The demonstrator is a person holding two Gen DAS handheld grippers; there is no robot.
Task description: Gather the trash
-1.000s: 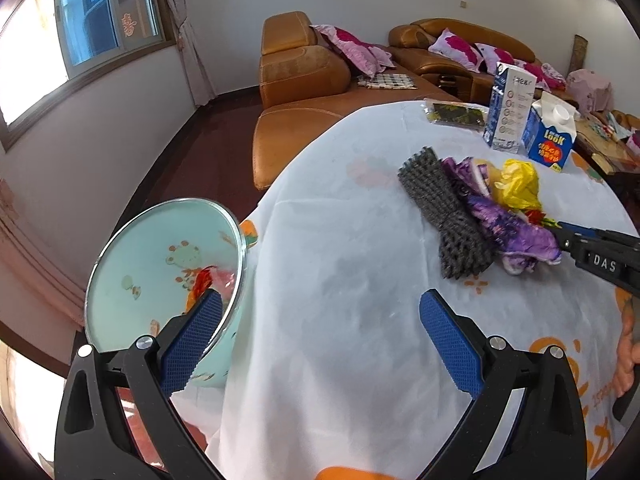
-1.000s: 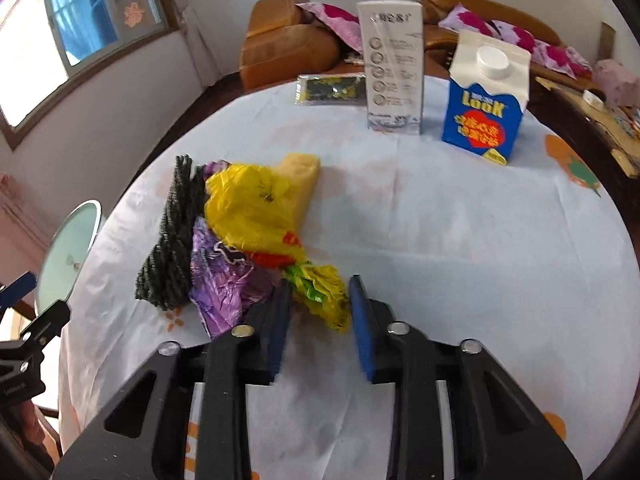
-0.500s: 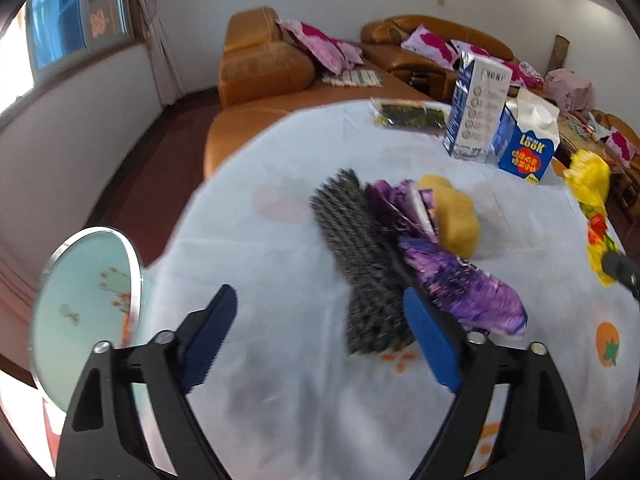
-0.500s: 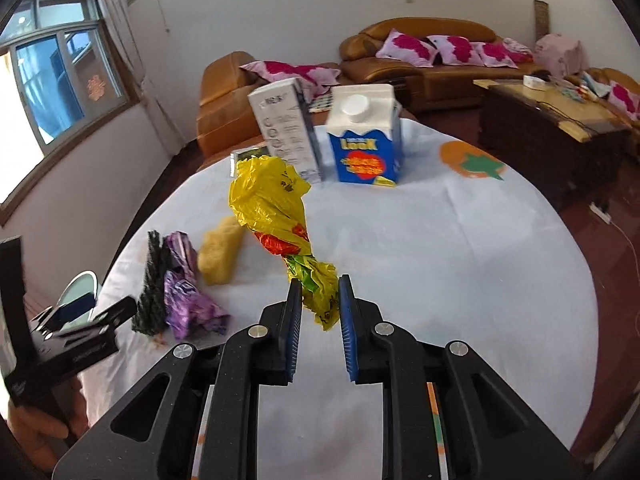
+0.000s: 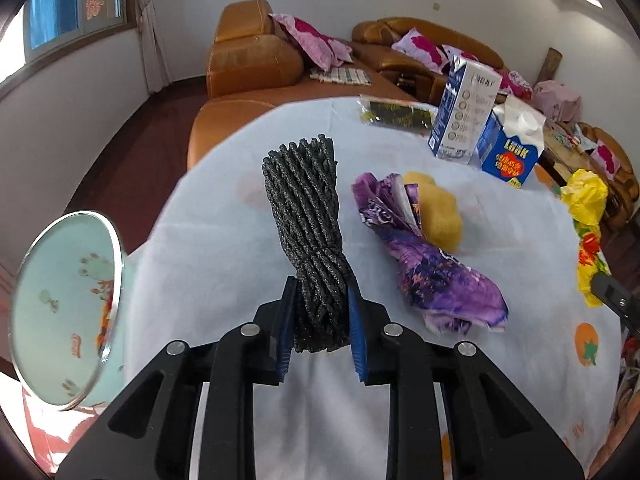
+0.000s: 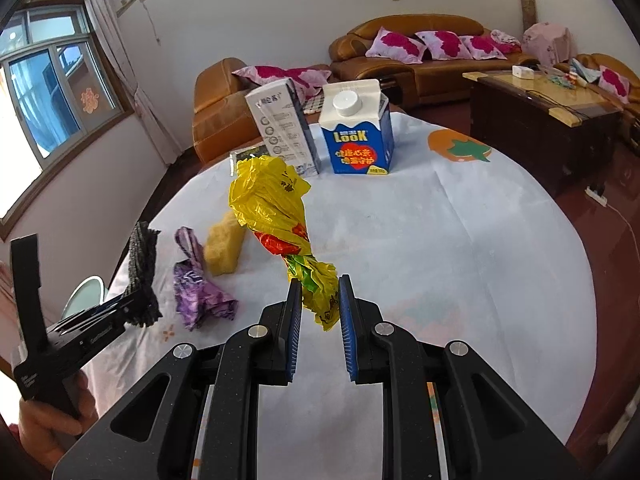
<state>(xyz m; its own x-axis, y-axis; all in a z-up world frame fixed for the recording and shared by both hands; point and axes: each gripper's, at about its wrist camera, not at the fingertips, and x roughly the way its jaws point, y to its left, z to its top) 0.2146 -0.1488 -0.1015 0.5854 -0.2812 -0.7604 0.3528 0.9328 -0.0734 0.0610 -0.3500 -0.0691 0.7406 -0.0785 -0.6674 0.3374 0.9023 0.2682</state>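
We have the black foam net sleeve pinched at its near end, toward the table's left edge, where the left gripper has just been closing and its blue pads now press the mesh from both sides. The sleeve's long axis runs away from us toward the table's far edge, the free end fanned wider than the squeezed end, and it looks to lie flat on the white tablecloth. Our right gripper is clamped on the lower tail of the yellow plastic wrapper, which is clear of the cloth and stands nearly upright, its crumpled top leaning a little left.

To do this step well, we judge that we should lift the sleeve straight up before swinging it, since the soft mesh may drag or slip out of a shallow bite. The pale green bin waits off the table's left edge, near the sleeve. Just right of the sleeve lie the purple wrapper and the yellow sponge, not yet collected.
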